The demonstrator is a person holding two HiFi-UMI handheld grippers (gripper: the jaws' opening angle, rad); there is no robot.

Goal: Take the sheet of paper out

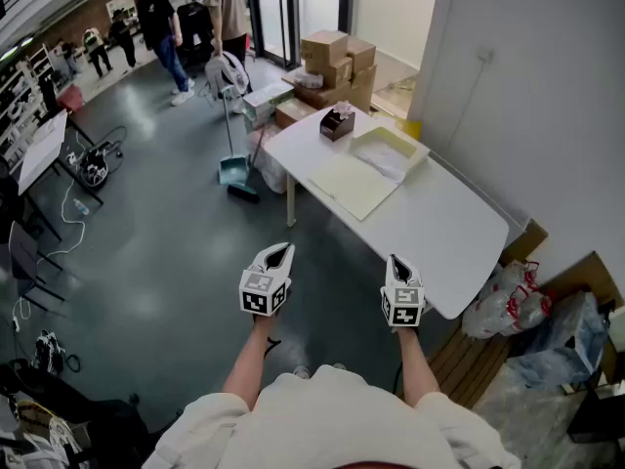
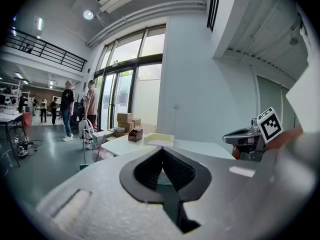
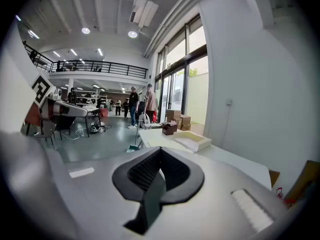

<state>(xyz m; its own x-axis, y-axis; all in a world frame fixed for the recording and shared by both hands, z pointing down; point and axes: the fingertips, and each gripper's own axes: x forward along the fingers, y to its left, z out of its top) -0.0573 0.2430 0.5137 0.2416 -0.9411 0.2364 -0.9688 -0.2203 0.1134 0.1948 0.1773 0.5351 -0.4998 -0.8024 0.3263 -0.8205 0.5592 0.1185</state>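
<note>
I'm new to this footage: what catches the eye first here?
A white table stands ahead by the right wall, bearing an open cream box with a sheet of paper inside. Nearer, the left gripper and right gripper hover shut and empty, short of it.

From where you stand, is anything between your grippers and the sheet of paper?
Nothing visible. The sheet lies uncovered in the open tray; only a flat cream board lies before it on the table. Left gripper and right gripper are shut.
</note>
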